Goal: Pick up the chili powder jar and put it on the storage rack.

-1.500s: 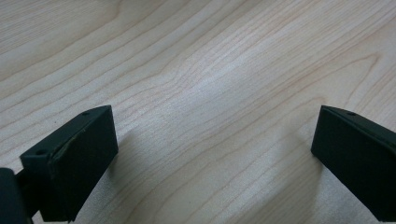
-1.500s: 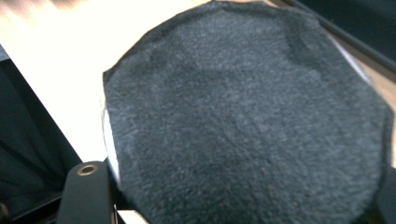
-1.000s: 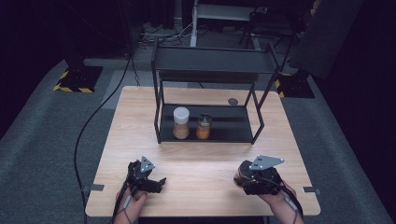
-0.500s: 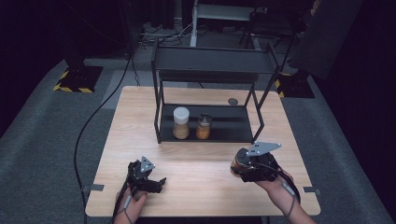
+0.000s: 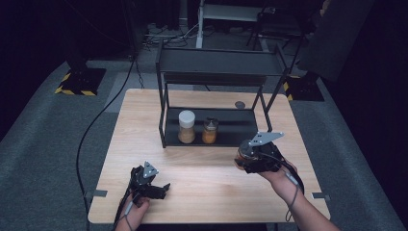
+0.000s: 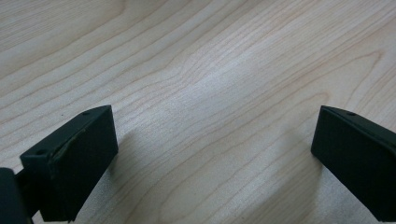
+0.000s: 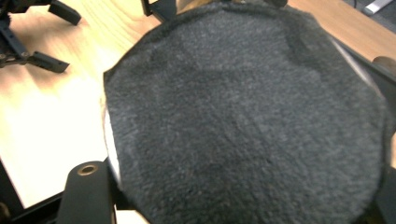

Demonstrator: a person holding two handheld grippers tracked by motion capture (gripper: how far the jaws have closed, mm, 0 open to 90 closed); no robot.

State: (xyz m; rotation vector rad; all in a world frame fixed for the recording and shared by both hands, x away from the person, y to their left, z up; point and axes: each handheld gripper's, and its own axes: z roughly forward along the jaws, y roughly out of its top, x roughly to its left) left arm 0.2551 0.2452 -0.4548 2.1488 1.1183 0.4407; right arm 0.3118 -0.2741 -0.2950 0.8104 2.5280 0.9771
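The right gripper (image 5: pixel 243 161) is closed on a jar (image 5: pixel 242 154). In the right gripper view the jar's round bottom, covered with dark felt (image 7: pixel 247 116), is pressed between the black jaws, so the jar is fully held and lifted off the table (image 5: pixel 207 192). In the high view the jar shows as a small brown-orange shape at the front of this gripper, just in front of the black rack (image 5: pixel 216 77), near the rack's right front leg.

The rack is the landmark for the coming move. On its lower shelf (image 5: pixel 240 130) stand two jars: one with a white lid (image 5: pixel 186 126) on the left and a smaller one with a dark lid (image 5: pixel 210 131) just beside it. The free part of the shelf is to the right of these two, and it lies straight ahead of the held jar, a little to the left. The jar seems to lie on its side in the grip, its long axis pointing toward the rack, so I judge it must be turned upright before it goes under the top shelf.

The left gripper (image 5: pixel 163 187) rests low near the front edge of the table, well apart from the rack. Its jaws stand wide open with only bare wood (image 6: pixel 210 93) between them. The right hand is clearly the nearer one to the shelf.
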